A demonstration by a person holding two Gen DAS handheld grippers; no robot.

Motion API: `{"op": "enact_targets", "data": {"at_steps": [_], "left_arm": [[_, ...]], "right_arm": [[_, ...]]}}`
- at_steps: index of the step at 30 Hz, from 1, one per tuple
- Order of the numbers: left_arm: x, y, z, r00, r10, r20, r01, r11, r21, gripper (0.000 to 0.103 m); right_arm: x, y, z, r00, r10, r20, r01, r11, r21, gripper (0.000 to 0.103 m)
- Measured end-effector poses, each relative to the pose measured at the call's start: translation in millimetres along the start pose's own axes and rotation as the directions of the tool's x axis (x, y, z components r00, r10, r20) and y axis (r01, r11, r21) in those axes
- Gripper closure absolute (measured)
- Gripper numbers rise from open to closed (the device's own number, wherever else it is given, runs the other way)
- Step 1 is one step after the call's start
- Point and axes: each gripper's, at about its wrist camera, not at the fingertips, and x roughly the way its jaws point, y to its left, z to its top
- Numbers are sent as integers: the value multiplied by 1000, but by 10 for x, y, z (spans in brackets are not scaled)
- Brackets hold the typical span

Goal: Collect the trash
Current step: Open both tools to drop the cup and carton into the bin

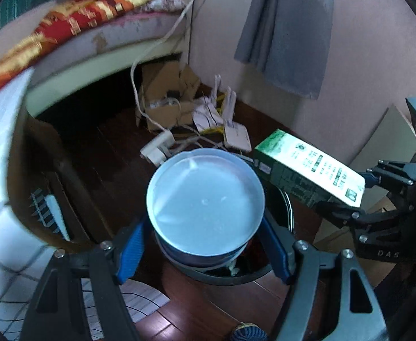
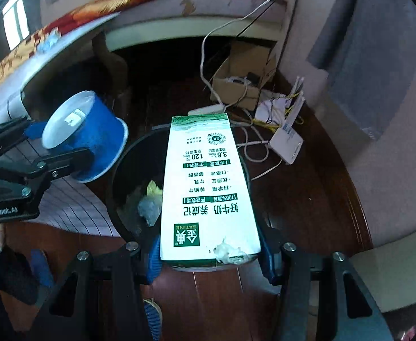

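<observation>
My left gripper (image 1: 205, 228) is shut on a blue paper cup (image 1: 205, 201) with a white inside, its blue pads pressing both sides of the cup. The cup hangs tilted over a black trash bin (image 1: 225, 277) on the floor. My right gripper (image 2: 210, 258) is shut on a green and white milk carton (image 2: 208, 187), which lies lengthwise over the bin (image 2: 117, 199). Crumpled trash (image 2: 151, 201) shows inside the bin. Each view shows the other hand's load: the carton (image 1: 310, 170) in the right gripper (image 1: 355, 190), the cup (image 2: 94, 139) in the left gripper (image 2: 60, 142).
Behind the bin on the dark wooden floor lie a power strip (image 1: 159, 147), a white router (image 2: 286, 142), tangled cables and an open cardboard box (image 1: 165, 96). A bed with a red patterned blanket (image 1: 94, 17) stands behind. A grey curtain (image 1: 287, 28) hangs on the right wall.
</observation>
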Motion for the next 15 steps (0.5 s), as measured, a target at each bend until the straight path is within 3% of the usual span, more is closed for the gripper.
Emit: {"op": "enact_targets", "data": {"at_steps": [8,12,14,15], "left_arm": [[350,50,-35,997,-29,-75,29,1000,-8,28],[544,103,-81,988,-92,-128,88,995,-39,27],[657,162,-131,985,-85,-148,73,994,-84,21],[677,177,-152,983,-84,-163,68,993,-99,12]], "right_arm": [[453,102,-46,996,7,-93,-16,994,-105,46],[602,138,-22,996,-8,-91,-8,986,-169,43],[708,155,-29,994,-52,-95,30,976,-215,1],[747,134,-44,991,-93,-97,68,970,-233,0]]}}
